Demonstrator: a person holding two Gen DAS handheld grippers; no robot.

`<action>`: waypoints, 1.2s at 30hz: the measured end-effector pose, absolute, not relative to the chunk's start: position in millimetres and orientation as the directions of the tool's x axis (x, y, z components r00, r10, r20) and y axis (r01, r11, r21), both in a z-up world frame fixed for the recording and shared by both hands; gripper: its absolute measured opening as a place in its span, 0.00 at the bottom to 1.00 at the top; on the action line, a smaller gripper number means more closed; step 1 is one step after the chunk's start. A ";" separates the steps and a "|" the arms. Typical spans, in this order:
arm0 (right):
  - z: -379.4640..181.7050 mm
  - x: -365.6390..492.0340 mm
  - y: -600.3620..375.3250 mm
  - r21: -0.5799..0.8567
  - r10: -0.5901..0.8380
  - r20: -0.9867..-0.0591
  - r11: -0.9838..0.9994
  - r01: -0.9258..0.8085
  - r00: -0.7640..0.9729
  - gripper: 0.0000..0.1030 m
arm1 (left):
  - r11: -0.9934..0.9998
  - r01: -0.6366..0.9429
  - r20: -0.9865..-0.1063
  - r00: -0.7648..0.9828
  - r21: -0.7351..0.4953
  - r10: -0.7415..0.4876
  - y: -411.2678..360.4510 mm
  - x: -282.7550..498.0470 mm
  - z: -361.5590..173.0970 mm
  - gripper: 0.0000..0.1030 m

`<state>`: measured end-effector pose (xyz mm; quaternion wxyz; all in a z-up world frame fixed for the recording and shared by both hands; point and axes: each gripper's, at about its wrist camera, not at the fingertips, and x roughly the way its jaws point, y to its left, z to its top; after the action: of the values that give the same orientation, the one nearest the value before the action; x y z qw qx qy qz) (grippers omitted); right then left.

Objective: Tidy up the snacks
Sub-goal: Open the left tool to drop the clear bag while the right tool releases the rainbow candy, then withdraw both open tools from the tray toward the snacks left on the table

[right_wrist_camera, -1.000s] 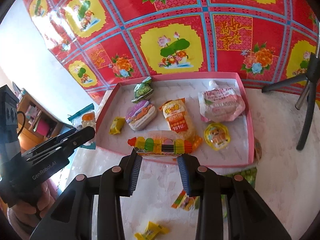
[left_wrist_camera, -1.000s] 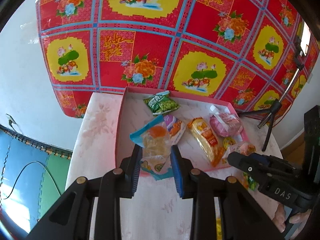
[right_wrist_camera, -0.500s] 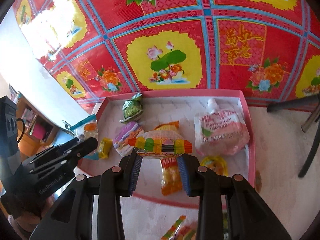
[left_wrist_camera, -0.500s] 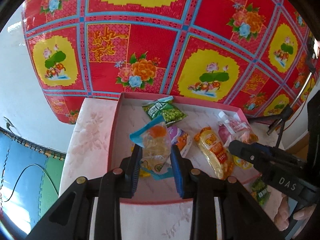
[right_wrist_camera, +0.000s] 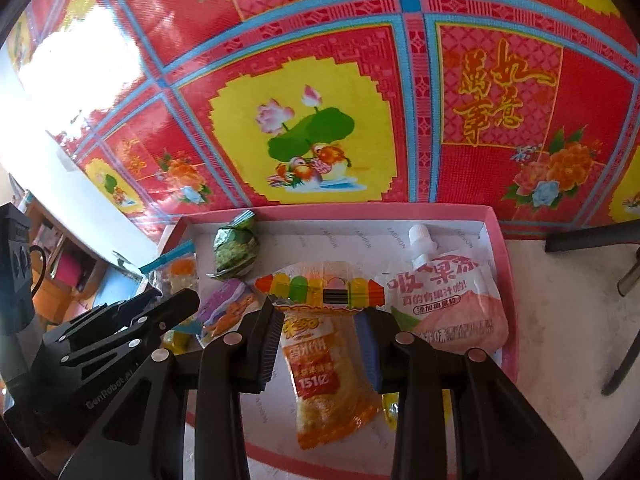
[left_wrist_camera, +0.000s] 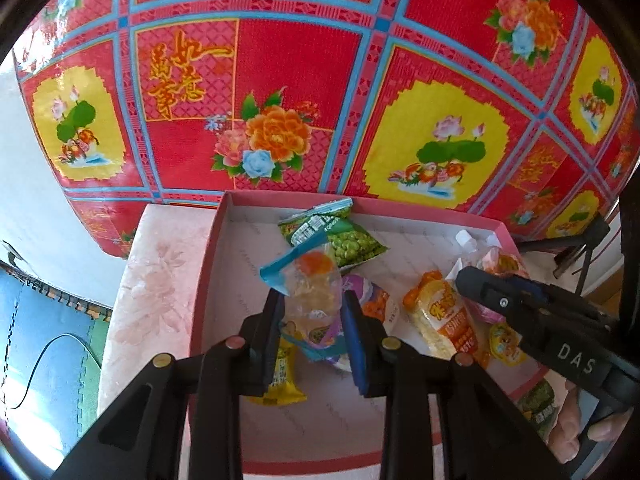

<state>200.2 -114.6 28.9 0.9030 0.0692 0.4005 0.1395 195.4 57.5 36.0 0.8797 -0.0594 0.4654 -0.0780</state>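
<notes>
My left gripper (left_wrist_camera: 312,320) is shut on a clear snack bag with a blue top edge (left_wrist_camera: 310,284), hanging over the left part of the pink tray (left_wrist_camera: 208,264). My right gripper (right_wrist_camera: 318,328) is shut on a packet with a rainbow-striped edge (right_wrist_camera: 320,290), held above the tray (right_wrist_camera: 502,240). In the tray lie a green pea packet (left_wrist_camera: 344,236), a purple packet (right_wrist_camera: 228,306), an orange rice-cracker packet (right_wrist_camera: 324,368), a pink jelly pouch (right_wrist_camera: 444,300), a yellow candy (left_wrist_camera: 280,376) and a small round yellow snack (left_wrist_camera: 504,344).
The tray sits on a pale floral tabletop (left_wrist_camera: 156,288) against a red, yellow and blue patterned cloth (left_wrist_camera: 280,80). A green packet (left_wrist_camera: 540,404) lies outside the tray near a hand (left_wrist_camera: 572,428). Black tripod legs (right_wrist_camera: 588,240) stand at the right.
Both grippers moved forward over the tray with their packets still held. The tray and the back cloth now appear closer and larger in both views.
</notes>
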 end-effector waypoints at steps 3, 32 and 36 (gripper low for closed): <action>25.4 203.8 -116.3 0.245 0.307 -0.708 0.951 -0.188 0.636 0.35 | 0.981 0.087 -0.813 0.550 -0.173 -0.192 55.5 196.5 33.3 0.30; 52.0 150.6 -125.2 0.263 0.343 -0.666 0.939 -0.222 0.662 0.60 | 0.978 0.091 -0.799 0.566 -0.188 -0.206 57.0 162.2 72.4 0.38; 54.2 138.3 -129.7 0.266 0.343 -0.666 0.939 -0.219 0.663 0.60 | 0.976 0.095 -0.799 0.562 -0.196 -0.215 53.4 152.8 77.3 0.38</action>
<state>138.3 -129.7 54.2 0.9082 0.0814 0.3803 0.1548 152.8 53.4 77.3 0.8814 -0.0652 0.4596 -0.0882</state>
